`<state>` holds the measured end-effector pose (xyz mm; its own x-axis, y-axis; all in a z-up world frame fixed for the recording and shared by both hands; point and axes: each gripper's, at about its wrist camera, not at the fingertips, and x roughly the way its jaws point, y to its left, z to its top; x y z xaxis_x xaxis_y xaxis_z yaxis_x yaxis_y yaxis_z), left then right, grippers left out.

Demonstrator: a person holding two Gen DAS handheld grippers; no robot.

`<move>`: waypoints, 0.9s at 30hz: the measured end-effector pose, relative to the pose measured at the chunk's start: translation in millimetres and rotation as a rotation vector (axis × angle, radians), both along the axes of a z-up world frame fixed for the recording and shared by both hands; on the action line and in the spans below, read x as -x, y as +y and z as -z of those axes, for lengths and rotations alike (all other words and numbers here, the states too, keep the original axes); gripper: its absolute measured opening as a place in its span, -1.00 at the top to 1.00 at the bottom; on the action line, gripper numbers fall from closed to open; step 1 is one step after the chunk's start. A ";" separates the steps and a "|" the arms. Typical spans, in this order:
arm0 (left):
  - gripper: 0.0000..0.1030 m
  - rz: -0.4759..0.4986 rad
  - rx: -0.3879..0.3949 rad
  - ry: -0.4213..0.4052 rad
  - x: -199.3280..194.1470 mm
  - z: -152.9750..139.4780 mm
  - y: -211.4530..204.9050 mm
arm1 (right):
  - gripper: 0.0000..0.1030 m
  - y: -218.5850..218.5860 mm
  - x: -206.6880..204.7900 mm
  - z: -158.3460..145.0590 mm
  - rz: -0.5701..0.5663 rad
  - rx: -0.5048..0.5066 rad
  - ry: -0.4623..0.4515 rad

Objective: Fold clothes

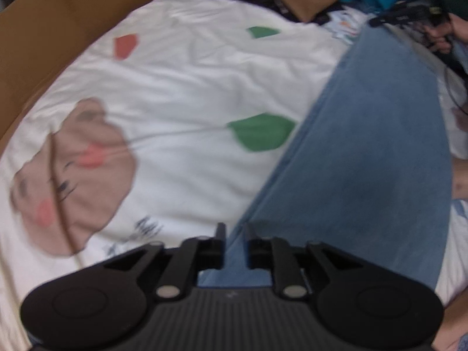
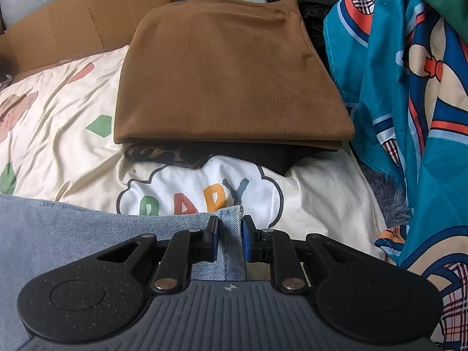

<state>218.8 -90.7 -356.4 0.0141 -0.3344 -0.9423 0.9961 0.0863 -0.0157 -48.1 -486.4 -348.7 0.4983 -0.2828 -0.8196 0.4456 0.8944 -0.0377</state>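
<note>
A cream bedsheet printed with green and red patches and a cartoon animal face (image 1: 181,93) covers the bed and carries everything else. Across it lies a long pale-blue denim garment (image 1: 365,152), stretched between the two claws; in the left wrist view it runs from the near edge of the bed up toward the far right, and in the right wrist view its hemmed corner (image 2: 231,234) sits over a white cloud-shaped print with coloured letters (image 2: 204,187). A teal patterned fabric with orange, navy and plaid motifs (image 2: 409,117) is heaped along the right side of the bed. Toward the far edge rests a folded brown suede-like garment (image 2: 228,79), lying on top of a dark knitted piece (image 2: 263,155) whose edge pokes out beneath it. Flattened brown cardboard (image 2: 73,26) stands along the far left edge.

The left claw (image 1: 235,245) has the denim's edge between its fingers; the picture is blurred, a narrow gap shows between the pads, and it cannot be told whether they press on the cloth. The right claw (image 2: 230,237) is clamped on the denim's stitched hem, both blue pads (image 2: 247,239) touching the cloth.
</note>
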 end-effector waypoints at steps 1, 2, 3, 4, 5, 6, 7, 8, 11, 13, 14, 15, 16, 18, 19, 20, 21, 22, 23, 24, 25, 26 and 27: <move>0.70 0.016 0.000 0.003 2.2 2.3 -4.0 | 0.70 -0.2 0.1 -0.4 0.000 0.000 -0.002; 0.70 0.028 -0.003 0.011 3.7 5.1 -8.2 | 0.70 -0.4 0.2 -0.8 0.000 0.000 -0.003; 0.70 0.040 -0.007 0.021 5.2 7.8 -12.4 | 0.70 -0.6 0.3 -1.3 0.000 0.000 -0.005; 0.70 0.052 -0.011 0.033 6.5 9.9 -16.2 | 0.70 -0.8 0.5 -2.0 0.000 0.001 -0.007; 0.70 0.067 -0.017 0.046 7.6 12.1 -20.0 | 0.70 -0.7 0.6 -2.6 0.000 0.002 -0.009; 0.69 0.081 -0.024 0.058 8.6 14.4 -23.6 | 0.70 -0.6 0.7 -3.0 0.000 0.002 -0.010; 0.66 0.094 -0.035 0.065 9.6 17.4 -27.0 | 0.70 -0.5 0.8 -3.3 0.000 0.003 -0.011; 0.59 0.107 -0.046 0.071 10.6 20.3 -30.3 | 0.70 -0.4 0.9 -3.6 0.000 0.003 -0.011; 0.56 0.134 -0.065 0.080 11.4 25.4 -36.6 | 0.70 -1.0 1.5 -2.4 0.001 -0.002 -0.011; 0.56 0.155 -0.073 0.077 13.1 27.6 -38.4 | 0.70 -1.2 2.0 -1.7 0.000 -0.004 -0.009; 0.57 0.168 -0.078 0.072 14.5 28.5 -39.0 | 0.70 -1.5 2.2 -1.4 0.000 -0.007 -0.010; 0.58 0.181 -0.081 0.067 16.1 29.2 -39.3 | 0.70 -1.9 2.5 -1.1 0.000 -0.009 -0.010; 0.66 0.192 -0.081 0.062 18.8 29.1 -38.7 | 0.70 -2.1 2.7 -0.7 0.000 -0.010 -0.009; 0.68 0.213 -0.083 0.041 25.3 29.4 -37.1 | 0.70 -2.6 3.0 0.2 -0.001 -0.014 -0.009; 0.68 0.218 -0.086 0.019 29.6 29.8 -36.2 | 0.70 -2.9 3.0 0.7 0.000 -0.016 -0.009; 0.68 0.232 -0.090 0.005 33.5 31.0 -35.6 | 0.70 -3.2 3.0 1.3 0.000 -0.019 -0.008; 0.68 0.235 -0.094 -0.003 35.6 32.7 -35.6 | 0.70 -3.4 3.0 1.9 0.002 -0.021 -0.009; 0.73 0.239 -0.096 -0.012 37.5 33.8 -35.5 | 0.70 -3.5 3.1 2.4 0.003 -0.023 -0.009; 0.84 0.245 -0.092 -0.024 38.8 32.5 -35.1 | 0.70 -3.7 3.1 3.0 0.005 -0.026 -0.009; 0.92 0.252 -0.089 -0.037 40.2 31.1 -34.8 | 0.70 -3.8 3.4 3.0 0.005 -0.026 -0.010; 0.95 0.259 -0.085 -0.049 41.5 29.8 -34.4 | 0.70 -4.0 4.0 2.7 0.005 -0.028 -0.012; 0.96 0.264 -0.080 -0.061 42.9 27.9 -33.8 | 0.70 -4.4 4.7 2.2 0.008 -0.031 -0.015; 0.97 0.260 -0.070 -0.070 44.4 23.8 -31.5 | 0.70 -5.0 5.7 1.7 0.011 -0.035 -0.018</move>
